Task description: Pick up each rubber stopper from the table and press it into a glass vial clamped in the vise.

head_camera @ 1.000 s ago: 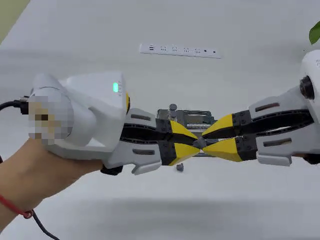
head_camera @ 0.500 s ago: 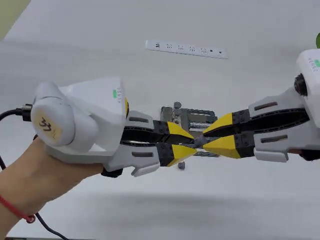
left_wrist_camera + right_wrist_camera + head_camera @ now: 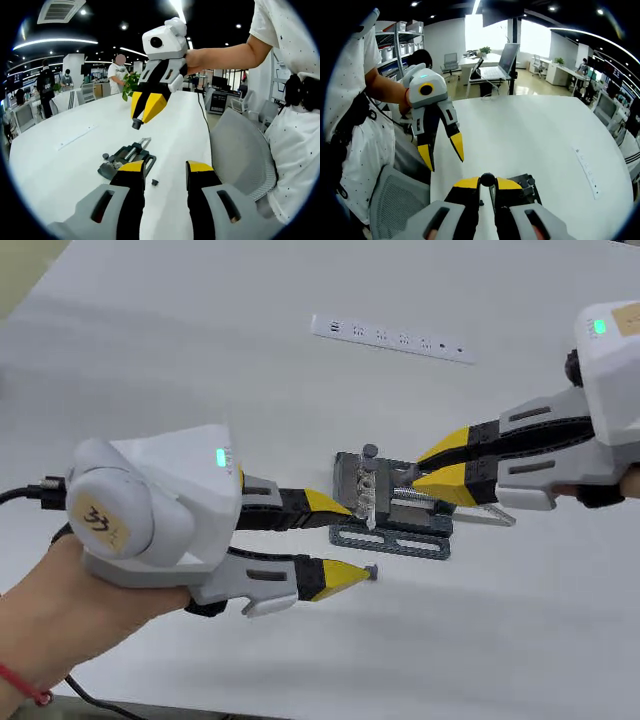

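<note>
Centre of the table (image 3: 150, 360), the vise (image 3: 392, 530), with the power strip (image 3: 392, 339) well behind it toward the far edge. Just in front of the vise's left end, a loose rubber stopper (image 3: 371, 570) on the tabletop, right at the nearer jaw tip of the left gripper (image 3: 360, 540), in from the left with its farther jaw tip at the vise's left end. Over the vise's right end, in from the right, the right gripper (image 3: 418, 470), a second stopper (image 3: 487, 179) pinched between its jaw tips.

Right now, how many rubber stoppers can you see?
2 stoppers: one in the right claw, one loose on the table beside the vise. A grey cap atop the vise may be a third.
</note>
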